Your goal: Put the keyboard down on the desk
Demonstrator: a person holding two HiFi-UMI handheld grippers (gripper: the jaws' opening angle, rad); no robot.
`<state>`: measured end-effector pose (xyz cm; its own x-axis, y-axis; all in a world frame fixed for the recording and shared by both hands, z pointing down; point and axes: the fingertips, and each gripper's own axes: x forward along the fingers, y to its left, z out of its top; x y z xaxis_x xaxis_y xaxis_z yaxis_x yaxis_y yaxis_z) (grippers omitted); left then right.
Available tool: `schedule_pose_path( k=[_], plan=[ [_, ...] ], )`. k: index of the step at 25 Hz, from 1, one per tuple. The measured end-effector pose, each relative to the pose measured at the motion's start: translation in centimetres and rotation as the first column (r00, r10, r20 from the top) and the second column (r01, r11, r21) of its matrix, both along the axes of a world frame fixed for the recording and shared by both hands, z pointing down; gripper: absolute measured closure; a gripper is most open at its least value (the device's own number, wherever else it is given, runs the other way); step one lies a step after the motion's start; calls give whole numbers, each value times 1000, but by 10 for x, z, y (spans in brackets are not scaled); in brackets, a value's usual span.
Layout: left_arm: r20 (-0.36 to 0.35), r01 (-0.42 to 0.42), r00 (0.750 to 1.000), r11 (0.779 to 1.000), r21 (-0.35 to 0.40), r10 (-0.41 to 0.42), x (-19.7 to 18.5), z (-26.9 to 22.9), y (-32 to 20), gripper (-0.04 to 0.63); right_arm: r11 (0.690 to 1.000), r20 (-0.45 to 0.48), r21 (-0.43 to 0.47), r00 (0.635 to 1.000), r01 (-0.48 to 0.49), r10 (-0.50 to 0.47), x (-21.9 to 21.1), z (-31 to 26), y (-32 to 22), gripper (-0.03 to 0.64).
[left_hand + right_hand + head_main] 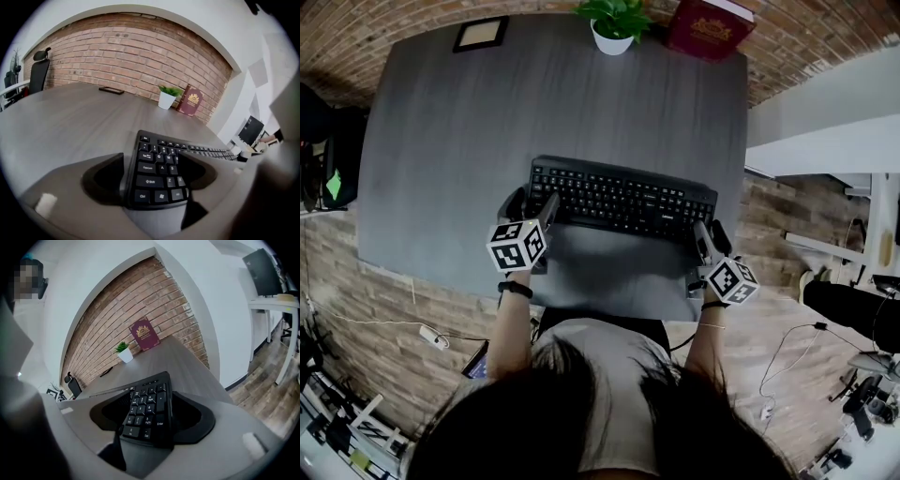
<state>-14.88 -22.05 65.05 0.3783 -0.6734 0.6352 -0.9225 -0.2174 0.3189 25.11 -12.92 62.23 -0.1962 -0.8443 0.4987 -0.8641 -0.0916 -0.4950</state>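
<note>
A black keyboard [619, 199] lies flat on the grey desk [469, 141], near its front edge. My left gripper [534, 204] is at the keyboard's left end. Its jaws stand wide, and that end [157, 173] sits between them without being pressed. At the right end my right gripper [711, 239] has its jaws closer together. In the right gripper view the number-pad end [147, 413] lies between the jaws, with the right jaw against its edge. Both grippers [152, 177] [152, 417] point down at the desk.
At the desk's far edge stand a small potted plant [614, 26], a red book [710, 26] and a flat picture frame [481, 34]. Brick-pattern floor surrounds the desk. A power strip [431, 336] lies on the floor at the left, and a white desk [825, 122] stands at the right.
</note>
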Motion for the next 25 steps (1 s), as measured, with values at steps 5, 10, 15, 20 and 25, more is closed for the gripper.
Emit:
schedule_pose_path(
  k=[5,10,15,20,25],
  plan=[
    [-28,9,1000,1000,13,-8,2,-5,-1,204,999,-24,44,1000,13,-12,-4,-6,1,362],
    [-40,7,999,998,69,-5,2,-22,-8,204,994,-67,101,997,33,-27,-7,-19,-5,362],
    [-53,-12,998,991,135,20,8,-48,-15,204,986,-103,149,993,73,-57,-14,-39,-11,362],
    [-65,-33,997,978,207,48,17,-79,-20,204,969,-139,221,987,111,-82,-19,-73,-21,362],
    [-68,-57,995,958,280,79,25,-115,-19,206,943,-185,290,976,164,-113,-26,-115,-29,364]
  ],
)
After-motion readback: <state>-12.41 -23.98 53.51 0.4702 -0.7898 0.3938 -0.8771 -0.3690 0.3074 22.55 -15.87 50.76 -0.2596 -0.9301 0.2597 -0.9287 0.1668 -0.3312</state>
